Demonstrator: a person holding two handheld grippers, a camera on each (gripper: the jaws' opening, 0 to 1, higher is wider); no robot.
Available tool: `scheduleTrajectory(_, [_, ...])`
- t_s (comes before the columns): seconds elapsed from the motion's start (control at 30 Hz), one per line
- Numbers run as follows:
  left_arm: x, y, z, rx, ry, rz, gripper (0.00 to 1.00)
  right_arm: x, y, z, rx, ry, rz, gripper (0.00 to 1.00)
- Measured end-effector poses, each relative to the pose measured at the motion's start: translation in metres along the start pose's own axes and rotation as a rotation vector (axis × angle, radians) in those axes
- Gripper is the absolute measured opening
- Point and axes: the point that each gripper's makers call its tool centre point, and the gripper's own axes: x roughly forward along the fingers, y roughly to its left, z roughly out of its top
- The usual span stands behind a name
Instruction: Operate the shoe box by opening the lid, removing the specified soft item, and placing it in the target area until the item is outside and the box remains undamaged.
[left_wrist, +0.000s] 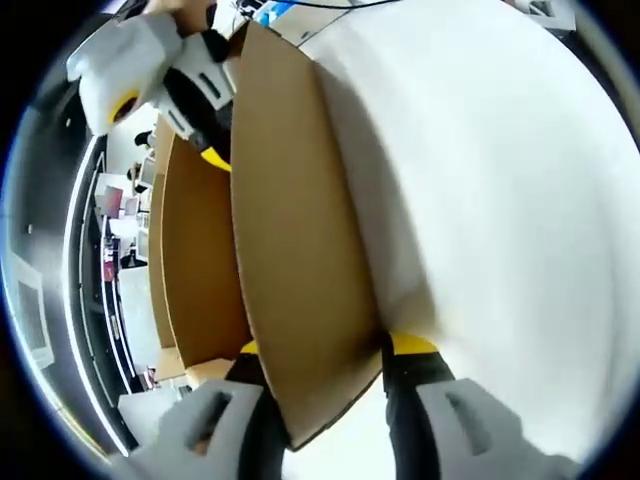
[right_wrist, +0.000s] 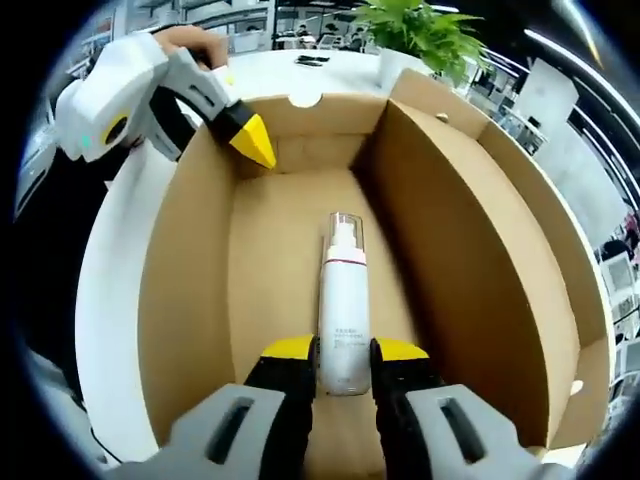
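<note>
Shoe box (right_wrist: 300, 250) of plain brown cardboard, one, sits open on a white tabletop (right_wrist: 115, 300); its lid (right_wrist: 500, 250) stands up along one long side. Inside the box, lying flat on the floor: one white pump bottle (right_wrist: 343, 315) with a clear cap and a thin red band, cap end pointing toward the far wall.

Right gripper (right_wrist: 344, 352), yellow-tipped, is down inside the box, jaws partly open and set on either side of the bottle's base, touching or nearly so; cannot tell whether it truly grips.

Left gripper (left_wrist: 325, 350) has its two jaws on either side of a cardboard panel (left_wrist: 300, 260) of the box, closed onto it. In the right gripper view the same tool (right_wrist: 250, 140) shows at the box's far corner, a hand (right_wrist: 190, 42) behind it.

Room beyond the box: one green potted plant (right_wrist: 415, 30) on the table past the far wall, desks and ceiling light strips farther back.
</note>
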Motion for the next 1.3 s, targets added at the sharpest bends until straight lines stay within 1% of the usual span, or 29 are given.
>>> scheduleTrajectory(0.07, [0.000, 0.000, 0.000, -0.002, 0.002, 0.000, 0.34, 0.000, 0.002, 0.000, 0.015, -0.019, -0.008, 0.21])
scheduleTrajectory(0.1, [0.000, 0.000, -0.001, -0.002, 0.003, 0.001, 0.34, 0.000, 0.002, 0.000, 0.014, -0.030, -0.012, 0.21])
scheduleTrajectory(0.2, [0.000, 0.000, -0.001, -0.002, 0.005, 0.001, 0.34, 0.002, 0.003, 0.001, -0.007, -0.034, -0.014, 0.21])
scheduleTrajectory(0.23, [0.001, 0.000, -0.002, 0.000, 0.003, 0.000, 0.34, 0.002, 0.004, 0.001, -0.032, -0.039, -0.007, 0.22])
scheduleTrajectory(0.3, [0.001, -0.001, -0.001, 0.003, 0.001, -0.003, 0.34, 0.003, 0.002, 0.002, -0.024, -0.048, -0.017, 0.27])
scheduleTrajectory(0.37, [0.001, -0.001, -0.002, 0.000, 0.004, -0.002, 0.34, 0.001, -0.002, 0.005, -0.014, -0.055, -0.044, 0.31])
scheduleTrajectory(0.4, [0.001, -0.001, -0.002, -0.002, 0.006, -0.002, 0.34, 0.000, -0.003, 0.010, 0.005, -0.072, -0.044, 0.37])
scheduleTrajectory(0.43, [0.001, -0.001, -0.002, -0.002, 0.006, -0.002, 0.34, 0.000, -0.004, 0.016, 0.023, -0.110, -0.044, 0.39])
scheduleTrajectory(0.47, [0.001, -0.001, -0.002, -0.003, 0.006, -0.002, 0.34, 0.000, -0.004, 0.022, 0.028, -0.145, -0.045, 0.40])
scheduleTrajectory(0.53, [0.001, -0.001, -0.002, -0.005, 0.009, -0.001, 0.34, 0.002, -0.004, 0.020, 0.050, -0.140, -0.025, 0.35])
scheduleTrajectory(0.57, [0.001, 0.000, -0.002, -0.007, 0.010, 0.000, 0.34, 0.005, -0.002, 0.018, 0.049, -0.138, -0.026, 0.35])
scheduleTrajectory(0.63, [0.001, 0.000, -0.002, -0.007, 0.011, 0.000, 0.34, 0.009, -0.005, 0.017, 0.044, -0.150, -0.042, 0.35])
scheduleTrajectory(0.67, [0.001, 0.000, -0.002, -0.005, 0.009, 0.000, 0.34, 0.010, -0.007, 0.015, 0.034, -0.142, -0.058, 0.35])
scheduleTrajectory(0.7, [0.001, 0.000, -0.002, -0.004, 0.009, 0.000, 0.34, 0.010, -0.006, 0.013, 0.030, -0.125, -0.055, 0.35])
scheduleTrajectory(0.77, [0.001, 0.000, -0.001, -0.002, 0.008, 0.000, 0.34, 0.010, -0.004, 0.013, 0.031, -0.127, -0.043, 0.35])
scheduleTrajectory(0.83, [0.001, 0.000, -0.001, -0.003, 0.010, 0.000, 0.34, 0.012, 0.001, 0.013, 0.020, -0.123, -0.028, 0.32])
scheduleTrajectory(0.87, [0.001, 0.000, -0.001, -0.002, 0.008, 0.000, 0.34, 0.013, 0.002, 0.011, 0.009, -0.111, -0.025, 0.30])
scheduleTrajectory(0.93, [0.001, 0.000, -0.001, -0.002, 0.009, 0.000, 0.34, 0.013, 0.001, 0.008, -0.007, -0.096, -0.028, 0.26])
scheduleTrajectory(0.97, [0.001, 0.000, -0.001, -0.002, 0.009, 0.001, 0.34, 0.012, 0.002, 0.010, -0.006, -0.110, -0.024, 0.25])
scheduleTrajectory(1.03, [0.001, 0.000, 0.000, -0.002, 0.009, 0.001, 0.34, 0.011, 0.001, 0.008, -0.010, -0.104, -0.027, 0.23])
scheduleTrajectory(1.1, [0.001, 0.000, 0.000, -0.004, 0.011, 0.002, 0.34, 0.011, 0.000, 0.008, 0.003, -0.106, -0.032, 0.23])
scheduleTrajectory(1.17, [0.000, 0.000, 0.000, -0.003, 0.013, 0.002, 0.34, 0.011, 0.002, 0.008, 0.000, -0.109, -0.021, 0.22])
scheduleTrajectory(1.3, [0.000, 0.000, 0.000, 0.001, 0.011, 0.001, 0.34, 0.012, 0.002, 0.008, -0.020, -0.116, -0.024, 0.21])
